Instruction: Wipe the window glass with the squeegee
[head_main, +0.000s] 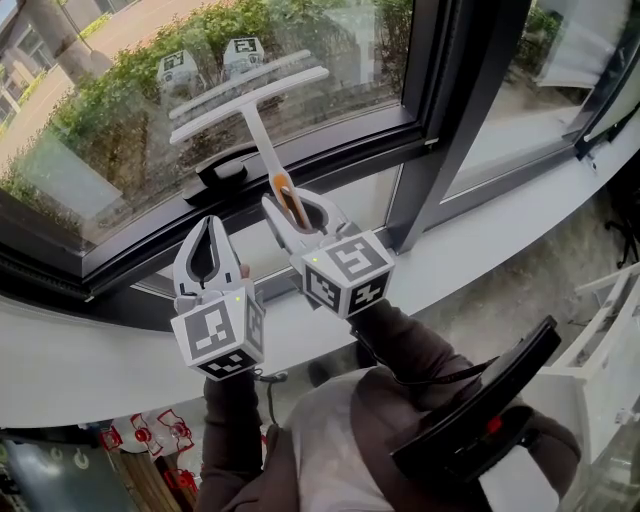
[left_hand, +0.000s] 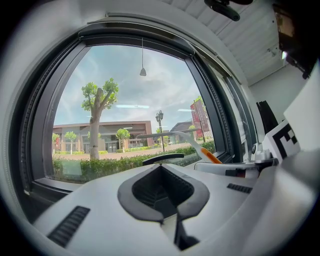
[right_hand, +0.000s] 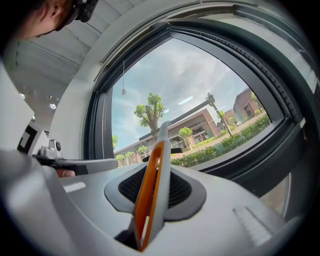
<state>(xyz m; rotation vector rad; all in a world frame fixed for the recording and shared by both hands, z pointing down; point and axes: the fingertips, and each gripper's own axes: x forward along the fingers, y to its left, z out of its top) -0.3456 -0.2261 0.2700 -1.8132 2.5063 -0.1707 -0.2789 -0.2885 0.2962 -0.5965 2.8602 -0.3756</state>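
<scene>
Right gripper (head_main: 297, 212) clamps squeegee (head_main: 262, 140) handle, blade ahead near glass (head_main: 330, 45).

Left gripper (head_main: 211, 225) shut, right gripper (head_main: 297, 208) clamped.

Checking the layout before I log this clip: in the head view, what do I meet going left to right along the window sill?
left gripper → right gripper, shut on the squeegee → dark window post

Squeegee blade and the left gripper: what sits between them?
A black window handle lies between the squeegee blade and the left gripper, shown in the head view.
</scene>
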